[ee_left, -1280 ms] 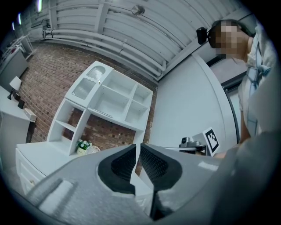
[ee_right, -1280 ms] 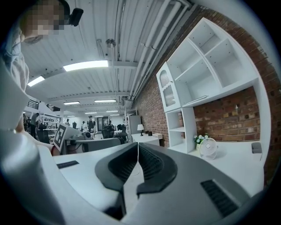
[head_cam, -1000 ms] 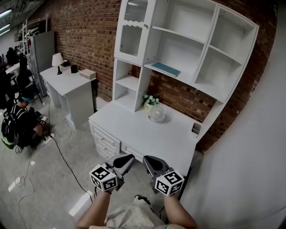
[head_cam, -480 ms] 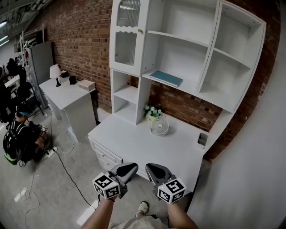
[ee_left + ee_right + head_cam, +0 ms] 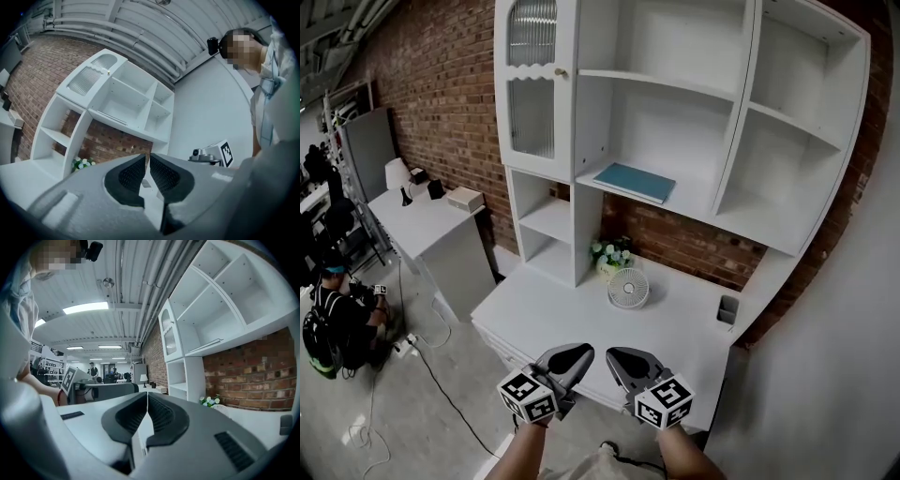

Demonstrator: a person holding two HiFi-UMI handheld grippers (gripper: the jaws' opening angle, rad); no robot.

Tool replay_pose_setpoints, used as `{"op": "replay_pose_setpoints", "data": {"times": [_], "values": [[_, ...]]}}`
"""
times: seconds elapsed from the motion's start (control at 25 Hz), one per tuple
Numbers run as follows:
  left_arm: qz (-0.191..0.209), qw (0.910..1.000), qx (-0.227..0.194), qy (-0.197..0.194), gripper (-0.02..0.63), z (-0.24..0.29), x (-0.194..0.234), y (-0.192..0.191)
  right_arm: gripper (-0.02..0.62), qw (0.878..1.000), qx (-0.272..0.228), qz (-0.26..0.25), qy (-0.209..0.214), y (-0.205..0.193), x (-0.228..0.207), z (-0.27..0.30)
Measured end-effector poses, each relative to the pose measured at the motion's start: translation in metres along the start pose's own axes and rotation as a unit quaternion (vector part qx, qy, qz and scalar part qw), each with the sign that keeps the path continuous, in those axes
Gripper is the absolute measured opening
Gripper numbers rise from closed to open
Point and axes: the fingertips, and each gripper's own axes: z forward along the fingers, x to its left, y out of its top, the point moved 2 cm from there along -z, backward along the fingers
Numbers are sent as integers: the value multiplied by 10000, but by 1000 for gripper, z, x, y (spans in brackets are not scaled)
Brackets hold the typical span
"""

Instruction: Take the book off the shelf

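Your left gripper [image 5: 577, 353] and right gripper [image 5: 621, 357] sit side by side at the bottom centre of the head view, just above the near edge of the desk [image 5: 675, 323], both aimed at the shelf unit [image 5: 703, 122]. Neither holds anything. In the right gripper view the pads are clenched together. In the left gripper view they are drawn in to a thin slit with nothing in it.

The book [image 5: 634, 182], teal, lies flat on the middle shelf, just above centre of the head view and well apart from both grippers. The thin edge on that shelf in your left gripper view is probably the same book, though it is too small to be sure.

On the desk below it stand a fan [image 5: 628, 287] and, just behind it, flowers [image 5: 610, 253].
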Motion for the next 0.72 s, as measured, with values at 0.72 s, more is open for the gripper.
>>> {"op": "replay_pose_setpoints", "data": {"times": [0.72], "values": [[-180, 9995, 28, -270, 37, 66, 53, -2, 18, 9995, 0, 190, -272, 6, -74, 34]]}}
